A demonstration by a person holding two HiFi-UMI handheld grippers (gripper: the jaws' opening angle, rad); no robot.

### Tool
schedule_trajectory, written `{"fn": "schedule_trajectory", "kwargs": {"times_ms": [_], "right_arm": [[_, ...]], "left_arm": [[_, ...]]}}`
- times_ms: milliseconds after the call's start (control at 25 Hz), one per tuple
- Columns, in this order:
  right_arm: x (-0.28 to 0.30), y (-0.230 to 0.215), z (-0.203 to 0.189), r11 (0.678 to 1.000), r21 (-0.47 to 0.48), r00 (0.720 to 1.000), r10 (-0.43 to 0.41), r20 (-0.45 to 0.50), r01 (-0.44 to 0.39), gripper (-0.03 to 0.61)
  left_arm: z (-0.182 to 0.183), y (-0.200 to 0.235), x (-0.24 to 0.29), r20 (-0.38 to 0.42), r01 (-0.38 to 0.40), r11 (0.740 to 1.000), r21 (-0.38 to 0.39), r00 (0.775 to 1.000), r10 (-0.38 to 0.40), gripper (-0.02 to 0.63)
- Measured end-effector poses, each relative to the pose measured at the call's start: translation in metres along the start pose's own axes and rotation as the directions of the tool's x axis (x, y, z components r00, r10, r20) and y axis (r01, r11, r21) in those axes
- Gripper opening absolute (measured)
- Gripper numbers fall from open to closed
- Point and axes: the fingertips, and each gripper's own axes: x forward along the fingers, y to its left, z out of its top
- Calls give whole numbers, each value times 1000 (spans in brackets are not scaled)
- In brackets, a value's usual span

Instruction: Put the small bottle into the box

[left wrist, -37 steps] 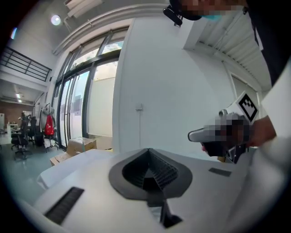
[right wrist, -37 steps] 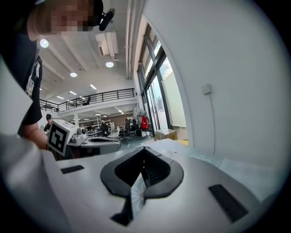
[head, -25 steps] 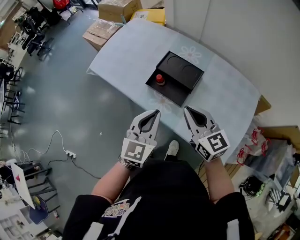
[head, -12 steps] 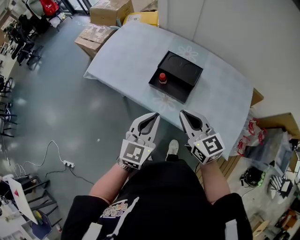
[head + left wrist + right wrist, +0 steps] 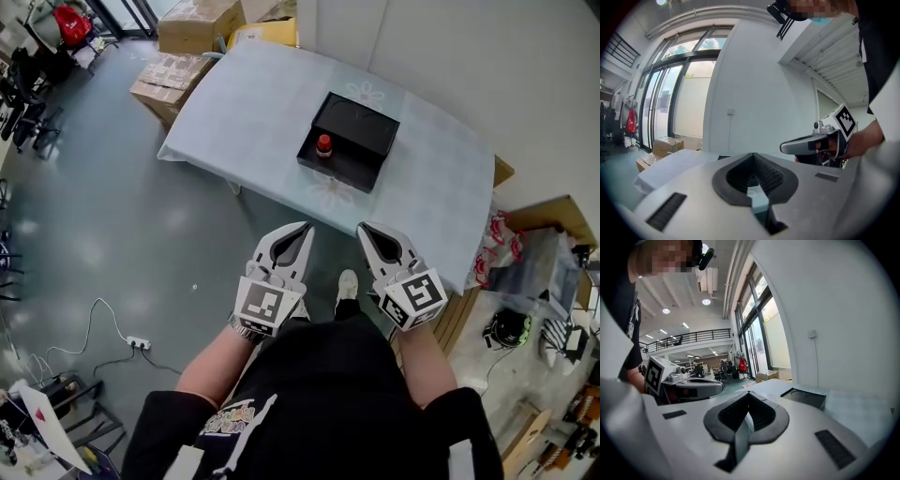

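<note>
A black box (image 5: 352, 139) lies open on the pale blue table (image 5: 262, 103); its edge also shows in the right gripper view as the black box (image 5: 806, 398). A small bottle with a red cap (image 5: 323, 144) stands at the box's left part. My left gripper (image 5: 302, 230) and right gripper (image 5: 366, 230) hang side by side over the floor, well short of the table's near edge. Both are shut with nothing between the jaws. In the left gripper view the left gripper (image 5: 753, 157) points at the wall, with the right gripper (image 5: 787, 147) beside it.
Cardboard boxes (image 5: 178, 56) and a yellow box (image 5: 262, 33) stand at the table's far left end. A white wall runs along the right. Bags and clutter (image 5: 525, 272) lie by the table's right end. A cable and power strip (image 5: 136, 342) lie on the grey floor.
The table and box have slid upward and rightward in the head view while the floor scrolled. Both grippers kept their side-by-side pose and stayed shut.
</note>
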Motion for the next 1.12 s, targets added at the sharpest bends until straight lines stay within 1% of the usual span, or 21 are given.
{"fn": "schedule_trajectory", "kwargs": {"times_ms": [160, 520, 640, 1120], "right_arm": [[-4, 15, -5, 1000, 3, 1000, -16, 1, 16, 8], [-18, 33, -1, 999, -8, 999, -38, 31, 38, 8], [-21, 37, -1, 999, -9, 998, -44, 35, 45, 8], [-22, 49, -4, 999, -18, 999, -43, 29, 44, 8]], "left_arm": [[-6, -1, -13, -5, 21, 1000, 1, 1000, -21, 8], [-3, -15, -31, 7, 54, 999, 7, 999, -54, 8], [-2, -16, -35, 5, 63, 998, 24, 998, -63, 8], [-6, -16, -46, 5, 58, 998, 7, 998, -58, 8]]}}
